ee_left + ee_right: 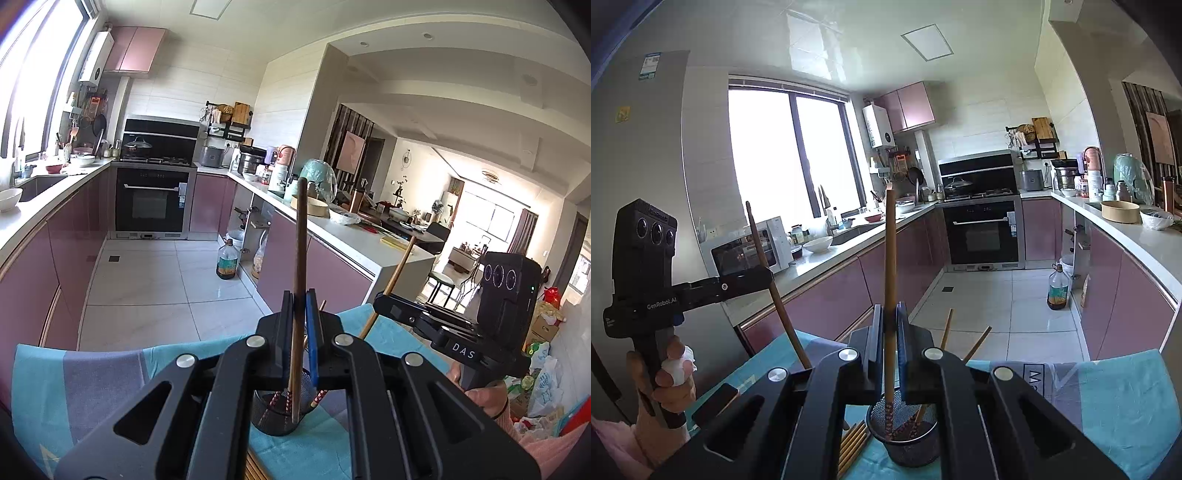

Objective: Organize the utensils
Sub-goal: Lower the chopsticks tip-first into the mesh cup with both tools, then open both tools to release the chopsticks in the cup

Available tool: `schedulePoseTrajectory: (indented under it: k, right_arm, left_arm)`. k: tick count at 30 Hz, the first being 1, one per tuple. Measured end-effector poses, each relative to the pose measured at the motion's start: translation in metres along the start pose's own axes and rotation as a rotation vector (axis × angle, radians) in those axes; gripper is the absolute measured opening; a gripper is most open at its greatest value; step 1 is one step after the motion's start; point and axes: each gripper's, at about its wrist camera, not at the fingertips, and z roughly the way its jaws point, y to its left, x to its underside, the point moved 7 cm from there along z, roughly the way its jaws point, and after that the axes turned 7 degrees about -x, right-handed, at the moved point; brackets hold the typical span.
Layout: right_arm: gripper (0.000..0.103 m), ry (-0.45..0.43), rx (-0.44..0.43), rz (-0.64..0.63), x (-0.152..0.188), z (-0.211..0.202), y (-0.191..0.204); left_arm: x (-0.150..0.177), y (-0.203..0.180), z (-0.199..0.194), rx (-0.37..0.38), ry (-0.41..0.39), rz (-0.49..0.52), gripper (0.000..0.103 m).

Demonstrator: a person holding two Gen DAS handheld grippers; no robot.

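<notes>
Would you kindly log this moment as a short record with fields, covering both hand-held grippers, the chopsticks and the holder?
left hand-held gripper: shut on a dark chopstick, held nearly upright
right hand-held gripper: shut on a light chopstick, held upright, its lower end in the holder
holder: black mesh cup on a blue cloth, other chopsticks already inside
loose chopsticks: lying on the cloth left of the cup
setting: kitchen

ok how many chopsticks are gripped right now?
2: a dark chopstick in the left gripper, a lighter chopstick in the right gripper. Loose chopsticks also lie on the cloth; some may be hidden.
</notes>
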Motion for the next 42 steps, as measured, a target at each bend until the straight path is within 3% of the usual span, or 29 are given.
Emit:
schedulePoseTrajectory:
  k: [7, 17, 24, 30, 32, 35, 42]
  right_arm:
    - [0.005, 0.031, 0.023, 0.020, 0.009, 0.021, -0.009]
    - [0.005, 0.184, 0.045, 0.064, 0.041, 0.060, -0.024]
    - [0.007, 0.282, 0.062, 0.138, 0.065, 0.083, -0.042]
    - [0.010, 0.294, 0.100, 0.162, 0.073, 0.086, -0.051]
    - [0.023, 0.290, 0.111, 0.167, 0.073, 0.085, -0.055]
    - [0.024, 0.295, 0.114, 0.174, 0.076, 0.086, -0.058]
    - [0.025, 0.301, 0.082, 0.156, 0.080, 0.103, -0.049]
  left_arm:
    - [0.005, 0.002, 0.017, -0.035, 0.030, 0.005, 0.007]
    - [0.053, 0.000, 0.059, -0.053, 0.221, 0.051, 0.007]
    - [0.073, 0.005, 0.069, -0.047, 0.300, 0.064, 0.007]
    - [0.074, 0.012, 0.089, -0.063, 0.338, 0.051, 0.010]
    - [0.073, 0.018, 0.094, -0.065, 0.348, 0.040, 0.010]
    - [0.076, 0.021, 0.098, -0.065, 0.356, 0.029, 0.017]
    - [0.081, 0.028, 0.105, -0.053, 0.368, 0.006, 0.019]
